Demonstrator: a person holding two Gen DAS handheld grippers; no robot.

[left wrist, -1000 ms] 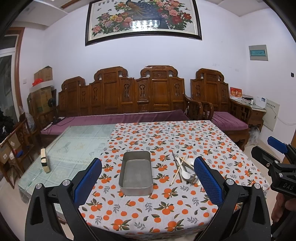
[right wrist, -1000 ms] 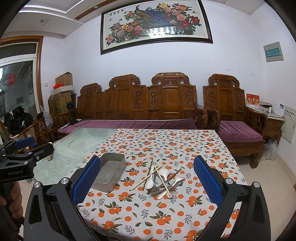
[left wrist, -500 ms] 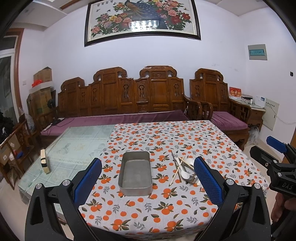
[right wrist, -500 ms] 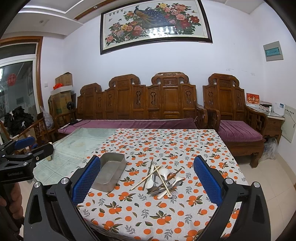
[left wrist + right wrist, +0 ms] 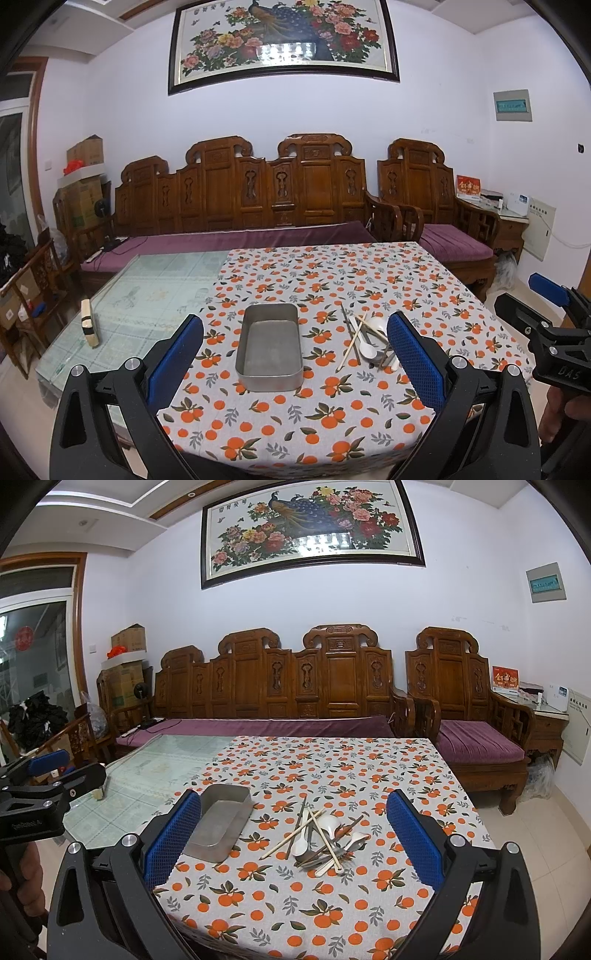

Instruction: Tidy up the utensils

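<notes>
Gaping empty: left hand-held gripper (image 5: pixel 295 354), right hand-held gripper (image 5: pixel 293 836) | utensil pile (image 5: pixel 325 836) tangled, pieces overlapping

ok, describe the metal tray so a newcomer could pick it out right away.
Start at the table under the orange-print tablecloth. Near its front edge, left of the heap of utensils, sits the metal tray. It is the only container there: a shallow, empty, grey rectangular tin with rounded corners.

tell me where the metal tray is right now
The empty rectangular metal tray sits on the orange-patterned tablecloth, left of the pile of chopsticks and spoons.
</notes>
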